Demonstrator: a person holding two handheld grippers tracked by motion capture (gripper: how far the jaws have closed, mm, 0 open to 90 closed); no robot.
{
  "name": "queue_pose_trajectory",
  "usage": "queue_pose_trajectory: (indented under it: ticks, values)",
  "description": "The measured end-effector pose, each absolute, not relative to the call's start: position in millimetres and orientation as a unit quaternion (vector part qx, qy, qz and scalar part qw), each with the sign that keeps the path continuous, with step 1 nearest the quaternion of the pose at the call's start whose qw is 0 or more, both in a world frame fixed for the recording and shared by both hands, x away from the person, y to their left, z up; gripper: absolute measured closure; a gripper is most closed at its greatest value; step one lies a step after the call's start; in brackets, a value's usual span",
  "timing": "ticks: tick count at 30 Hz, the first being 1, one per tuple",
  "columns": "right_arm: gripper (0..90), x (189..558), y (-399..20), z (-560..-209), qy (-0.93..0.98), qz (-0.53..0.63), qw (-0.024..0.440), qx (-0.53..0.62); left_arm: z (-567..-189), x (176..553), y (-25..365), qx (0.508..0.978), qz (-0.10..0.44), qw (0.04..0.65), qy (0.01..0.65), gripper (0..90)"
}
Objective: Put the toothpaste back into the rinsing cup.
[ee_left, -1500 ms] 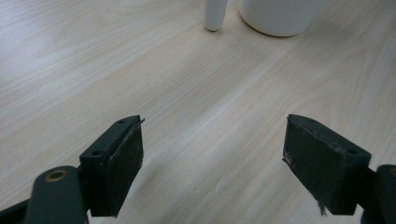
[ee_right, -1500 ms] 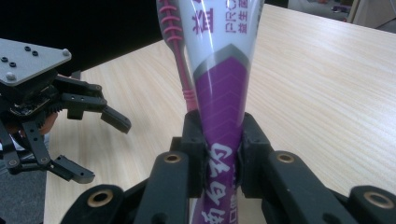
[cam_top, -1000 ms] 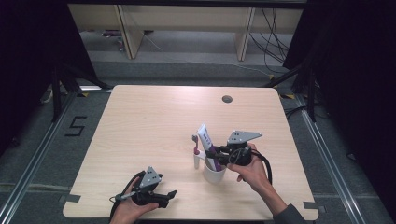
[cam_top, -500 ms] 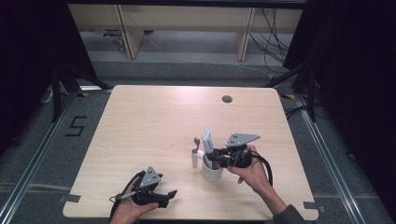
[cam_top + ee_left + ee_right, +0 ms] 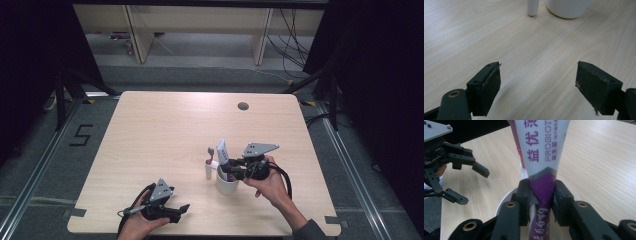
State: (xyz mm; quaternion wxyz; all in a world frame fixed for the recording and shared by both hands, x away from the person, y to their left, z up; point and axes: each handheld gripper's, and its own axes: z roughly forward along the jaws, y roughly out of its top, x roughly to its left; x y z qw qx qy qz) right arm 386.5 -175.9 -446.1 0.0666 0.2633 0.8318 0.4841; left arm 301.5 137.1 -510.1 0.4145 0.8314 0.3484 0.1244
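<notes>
With your right gripper (image 5: 541, 195) fingers just easing on the white-and-purple plastic toothpaste tube (image 5: 541, 157) between them, over the white round cup (image 5: 226, 184), free it upright; your left gripper (image 5: 537, 87) idles, fingers spread.

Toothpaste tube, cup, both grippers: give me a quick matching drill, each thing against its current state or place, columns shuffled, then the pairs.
Things:
1. toothpaste tube
2. white cup
3. left gripper
4. right gripper

States:
A. jaws wide apart, nothing between them, near the table's front edge
B. stands on the table under the tube
C. upright, lower end in the cup, purple band between two pads
D. jaws closed on the purple band, just easing apart

Pairs: 1-C, 2-B, 3-A, 4-D
</notes>
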Motion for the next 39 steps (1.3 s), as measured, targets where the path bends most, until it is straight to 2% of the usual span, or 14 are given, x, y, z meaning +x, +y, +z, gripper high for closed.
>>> queue_pose_trajectory:
  ticks: [9,21,30,39]
  values:
    - [62.2,385.3,-176.4,-444.9,0.828,0.487,0.067,0.269,-510.2,300.9,137.1,0.833,0.124,0.413,0.346,19.5]
    - [56.8,386.1,-180.3,-442.9,0.825,0.486,0.069,0.281,-510.1,301.1,137.1,0.832,0.125,0.414,0.347,19.5]
    - [55.2,387.7,-183.0,-442.0,0.825,0.489,0.08,0.272,-510.1,300.8,137.0,0.833,0.124,0.413,0.346,19.5]
    - [54.3,386.2,-183.0,-441.1,0.823,0.489,0.071,0.28,-510.1,301.3,136.8,0.832,0.127,0.412,0.348,19.5]
